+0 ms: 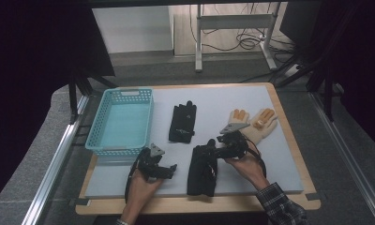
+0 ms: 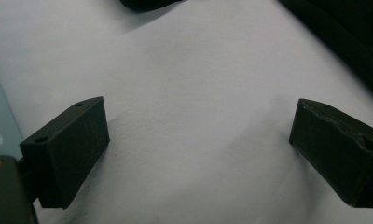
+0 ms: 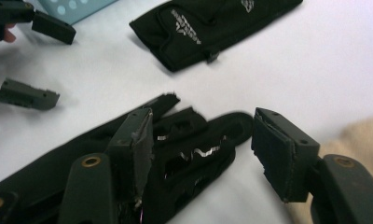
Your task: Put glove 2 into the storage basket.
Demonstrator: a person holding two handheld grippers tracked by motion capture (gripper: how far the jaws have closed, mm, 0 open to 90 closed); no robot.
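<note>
A black glove [image 1: 202, 171] lies flat near the front edge of the white table top [image 1: 279, 164]. My right gripper [image 1: 213, 146] hovers over its finger end. In the right gripper view this gripper [image 3: 203, 127] is open, with the glove's fingers [image 3: 194, 149] lying between the jaws and the pads not pressing on them. A second black glove [image 1: 182, 123] lies in the middle of the table. My left gripper [image 1: 170, 168] rests low on the table left of the near glove, and its jaws [image 2: 198, 116] stand wide open over bare table.
A light blue basket [image 1: 103, 140] stands at the left of the table. A pair of tan gloves [image 1: 258, 124] lies to the right, just beyond my right gripper. The table's wooden rim [image 1: 288, 131] runs along the right side.
</note>
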